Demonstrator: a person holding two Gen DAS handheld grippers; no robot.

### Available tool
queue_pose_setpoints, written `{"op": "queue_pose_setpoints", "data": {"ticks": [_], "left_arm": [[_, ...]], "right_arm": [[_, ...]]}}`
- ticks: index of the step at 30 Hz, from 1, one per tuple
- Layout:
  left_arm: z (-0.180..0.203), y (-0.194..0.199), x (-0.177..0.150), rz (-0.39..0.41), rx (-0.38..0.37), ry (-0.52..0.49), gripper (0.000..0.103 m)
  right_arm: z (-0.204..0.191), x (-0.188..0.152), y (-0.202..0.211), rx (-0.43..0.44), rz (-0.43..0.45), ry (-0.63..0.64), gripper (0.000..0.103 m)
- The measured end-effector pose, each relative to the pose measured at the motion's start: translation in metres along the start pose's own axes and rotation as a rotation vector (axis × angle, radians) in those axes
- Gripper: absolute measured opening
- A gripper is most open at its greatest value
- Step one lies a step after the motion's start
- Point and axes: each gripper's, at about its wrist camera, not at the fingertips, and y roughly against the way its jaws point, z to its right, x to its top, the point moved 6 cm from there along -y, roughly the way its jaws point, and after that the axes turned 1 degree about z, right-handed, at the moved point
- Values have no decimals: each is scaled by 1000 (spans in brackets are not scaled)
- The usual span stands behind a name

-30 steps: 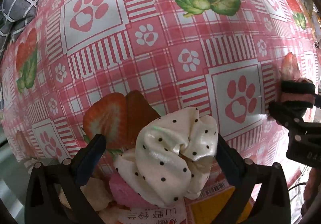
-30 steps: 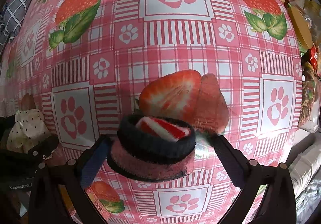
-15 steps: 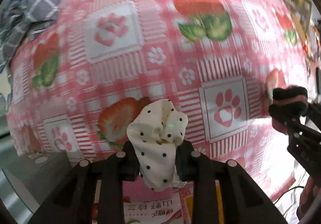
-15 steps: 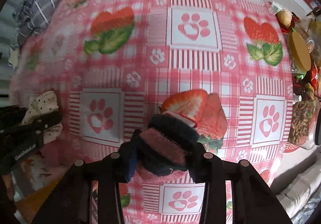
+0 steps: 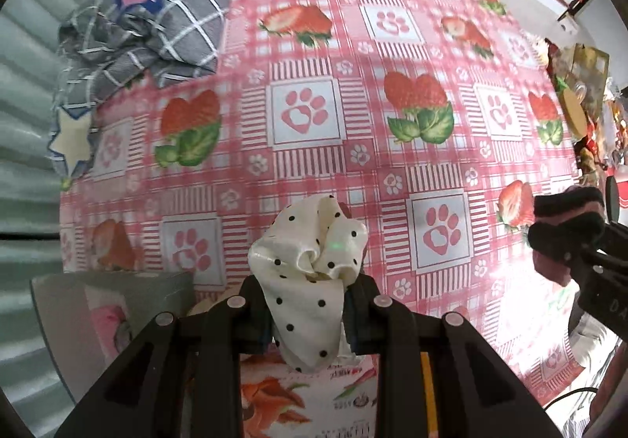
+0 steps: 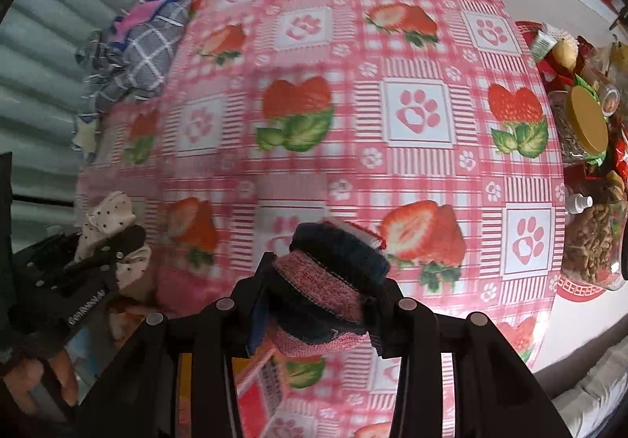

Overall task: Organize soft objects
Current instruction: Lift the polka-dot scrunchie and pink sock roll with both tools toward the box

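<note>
A cream satin scrunchie with black dots (image 5: 310, 265) is pinched in my left gripper (image 5: 310, 316), which is shut on it and hangs well above the pink strawberry tablecloth (image 5: 306, 147). My right gripper (image 6: 322, 304) is shut on a rolled sock bundle (image 6: 329, 273) of dark navy and pink knit, also lifted off the table. The left wrist view shows the right gripper (image 5: 569, 241) at the right edge with the sock bundle (image 5: 565, 202). Far left in the right wrist view are the left gripper (image 6: 98, 261) and the scrunchie (image 6: 108, 218).
A crumpled grey checked cloth (image 5: 157, 26) lies at the table's far left corner. Jars and snack packets, one jar with a yellow lid (image 6: 585, 120), crowd the right edge. A grey box (image 5: 98, 304) and printed packets (image 5: 306, 398) sit below the grippers.
Both grippers went from open around their items to shut on them. Both then rose, so the table looks farther away and more of it shows.
</note>
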Motion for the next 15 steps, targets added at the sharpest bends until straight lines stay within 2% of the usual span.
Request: {"op": "queue_pose_setpoints", "data": {"ticks": [4, 15], "left_arm": [[-3, 23, -9, 28, -11, 24, 30], [-18, 69, -35, 82, -19, 53, 30]], "right_arm": [[-20, -6, 11, 34, 8, 13, 42], [-56, -17, 45, 45, 53, 56, 42]]}}
